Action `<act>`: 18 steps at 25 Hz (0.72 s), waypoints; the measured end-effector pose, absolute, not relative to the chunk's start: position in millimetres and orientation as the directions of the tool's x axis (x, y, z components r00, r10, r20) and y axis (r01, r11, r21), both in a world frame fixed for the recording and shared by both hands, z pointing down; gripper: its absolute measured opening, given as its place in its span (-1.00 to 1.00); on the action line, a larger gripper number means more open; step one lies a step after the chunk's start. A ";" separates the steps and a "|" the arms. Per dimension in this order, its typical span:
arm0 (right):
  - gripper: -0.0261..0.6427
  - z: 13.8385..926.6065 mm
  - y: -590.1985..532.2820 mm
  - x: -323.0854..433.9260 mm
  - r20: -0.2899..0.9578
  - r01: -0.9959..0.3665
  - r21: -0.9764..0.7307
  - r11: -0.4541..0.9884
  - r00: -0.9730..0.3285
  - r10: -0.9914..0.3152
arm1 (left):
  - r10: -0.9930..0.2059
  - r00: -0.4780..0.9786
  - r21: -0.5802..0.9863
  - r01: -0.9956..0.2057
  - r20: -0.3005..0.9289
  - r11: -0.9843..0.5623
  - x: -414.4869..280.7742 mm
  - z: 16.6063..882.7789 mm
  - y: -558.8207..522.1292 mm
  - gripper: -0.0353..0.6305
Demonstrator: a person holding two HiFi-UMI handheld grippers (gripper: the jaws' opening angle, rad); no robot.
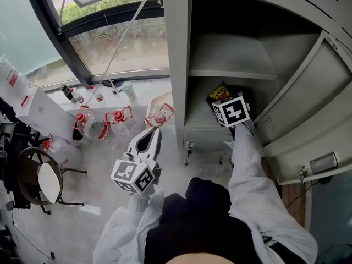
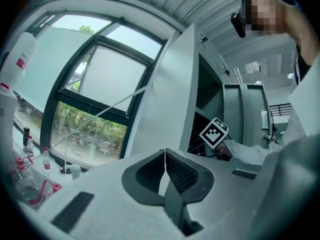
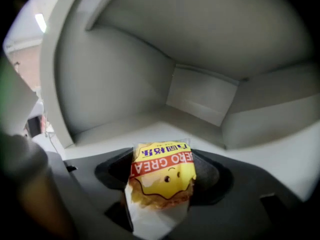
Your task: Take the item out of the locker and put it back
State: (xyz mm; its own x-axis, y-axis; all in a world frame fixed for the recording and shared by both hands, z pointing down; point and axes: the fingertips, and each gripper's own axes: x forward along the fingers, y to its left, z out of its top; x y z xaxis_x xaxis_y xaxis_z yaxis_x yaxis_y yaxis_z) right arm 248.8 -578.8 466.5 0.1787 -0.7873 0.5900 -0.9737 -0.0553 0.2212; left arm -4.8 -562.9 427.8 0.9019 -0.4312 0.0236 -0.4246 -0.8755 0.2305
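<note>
A yellow snack packet (image 3: 162, 176) with a red band sits between the jaws of my right gripper (image 3: 162, 166), whose pads press on both its sides. In the head view the right gripper (image 1: 221, 97) reaches into the lower compartment of the grey locker (image 1: 198, 126), with the packet (image 1: 219, 90) just above the compartment floor. My left gripper (image 1: 155, 131) hangs outside the locker, left of its side wall, shut and empty. Its jaws meet tip to tip in the left gripper view (image 2: 165, 155).
The locker door (image 1: 308, 114) stands swung open on the right. A shelf (image 1: 231, 73) caps the compartment. On the floor by the window are several red-capped bottles (image 1: 116, 116), a white box (image 1: 38, 112) and a round stool (image 1: 43, 181).
</note>
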 end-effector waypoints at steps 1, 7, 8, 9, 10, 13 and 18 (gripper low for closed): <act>0.04 464.3 -573.5 245.0 0.581 -0.969 0.237 -0.066 0.195 -0.790 | -0.425 0.905 0.229 -0.419 0.026 -0.879 -9.0 425.8 -559.4 -0.86; 0.04 435.5 -540.8 215.6 0.479 -0.953 0.271 -0.137 0.257 -0.839 | -0.389 0.920 0.230 -0.391 0.055 -0.891 -38.1 426.2 -537.2 -0.86; 0.04 429.8 -534.3 210.7 0.461 -0.948 0.282 -0.147 0.268 -0.846 | -0.382 0.922 0.233 -0.384 0.057 -0.893 -41.9 426.8 -533.3 -0.86; 0.03 424.0 -527.6 205.5 0.441 -0.944 0.289 -0.157 0.277 -0.853 | -0.375 0.925 0.234 -0.377 0.058 -0.896 -45.0 427.0 -529.3 -0.86; 0.03 418.5 -520.6 200.0 0.421 -0.942 0.292 -0.167 0.284 -0.862 | -0.366 0.929 0.235 -0.369 0.059 -0.899 -47.7 427.1 -525.2 -0.86; 0.03 406.8 -498.9 182.5 0.365 -0.936 0.292 -0.197 0.299 -0.882 | -0.340 0.939 0.236 -0.344 0.061 -0.909 -54.6 427.3 -513.6 -0.86; 0.02 401.7 -455.4 150.9 0.313 -0.930 0.287 -0.230 0.318 -0.895 | -0.293 0.953 0.247 -0.302 0.072 -0.921 -60.6 433.4 -494.7 -0.86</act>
